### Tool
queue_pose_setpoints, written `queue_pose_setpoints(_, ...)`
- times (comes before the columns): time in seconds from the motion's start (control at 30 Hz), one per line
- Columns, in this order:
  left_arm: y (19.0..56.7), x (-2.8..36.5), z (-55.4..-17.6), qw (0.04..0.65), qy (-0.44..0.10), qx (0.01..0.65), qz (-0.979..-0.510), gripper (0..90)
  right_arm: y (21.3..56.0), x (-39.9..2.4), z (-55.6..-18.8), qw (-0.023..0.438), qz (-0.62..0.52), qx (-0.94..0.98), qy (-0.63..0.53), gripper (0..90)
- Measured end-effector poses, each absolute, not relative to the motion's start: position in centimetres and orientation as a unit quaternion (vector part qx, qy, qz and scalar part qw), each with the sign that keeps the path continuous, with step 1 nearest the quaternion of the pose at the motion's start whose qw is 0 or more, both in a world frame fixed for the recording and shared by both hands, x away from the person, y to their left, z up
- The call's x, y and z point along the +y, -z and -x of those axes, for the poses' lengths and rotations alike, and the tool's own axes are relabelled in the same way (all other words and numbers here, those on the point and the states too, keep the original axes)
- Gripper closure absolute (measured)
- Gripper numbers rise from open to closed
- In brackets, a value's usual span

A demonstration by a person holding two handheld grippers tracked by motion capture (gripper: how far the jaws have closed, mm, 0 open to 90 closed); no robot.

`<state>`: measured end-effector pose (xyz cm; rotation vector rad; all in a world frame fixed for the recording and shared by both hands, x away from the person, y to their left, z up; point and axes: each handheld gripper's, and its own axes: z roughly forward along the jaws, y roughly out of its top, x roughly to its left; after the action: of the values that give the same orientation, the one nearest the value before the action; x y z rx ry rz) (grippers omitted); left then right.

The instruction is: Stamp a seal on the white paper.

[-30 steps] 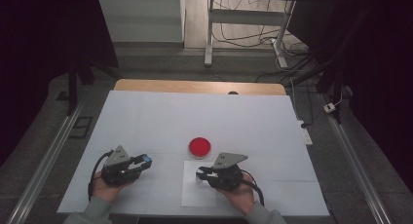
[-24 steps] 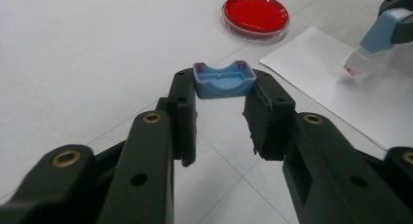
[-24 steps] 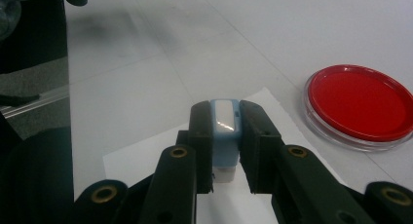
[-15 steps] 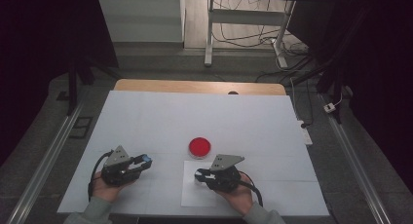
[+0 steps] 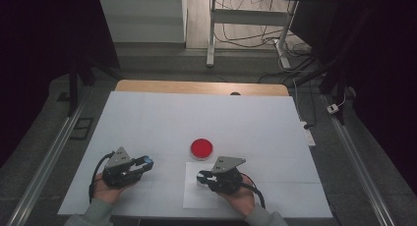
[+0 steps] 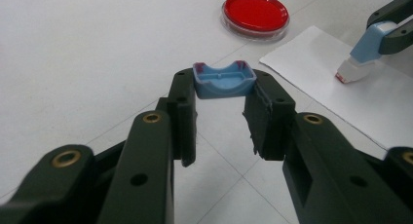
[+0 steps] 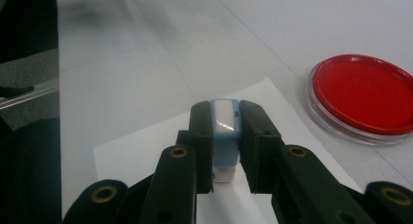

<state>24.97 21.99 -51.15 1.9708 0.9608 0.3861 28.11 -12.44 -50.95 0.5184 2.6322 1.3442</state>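
Nothing has shifted since a second ago: the left gripper (image 6: 220, 112) clamps a blue cap (image 6: 224, 81) above the table (image 5: 147, 118), while the right gripper (image 7: 225, 143) pinches a blue stamp (image 7: 224, 131) upright on white paper (image 7: 146, 156) beside the red dish (image 7: 363, 95).

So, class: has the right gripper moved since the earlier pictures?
No. In the high view the right gripper sits over the same near corner of the white paper, below the red dish, as before.
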Motion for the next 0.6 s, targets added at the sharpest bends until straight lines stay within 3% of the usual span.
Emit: queue_pose_setpoints(0.6,51.17,21.98,-24.96,0.442,-0.155,0.387,-0.794,65.3,51.01,-12.36,-28.05,0.076,-0.164,0.881,-0.438,75.5)
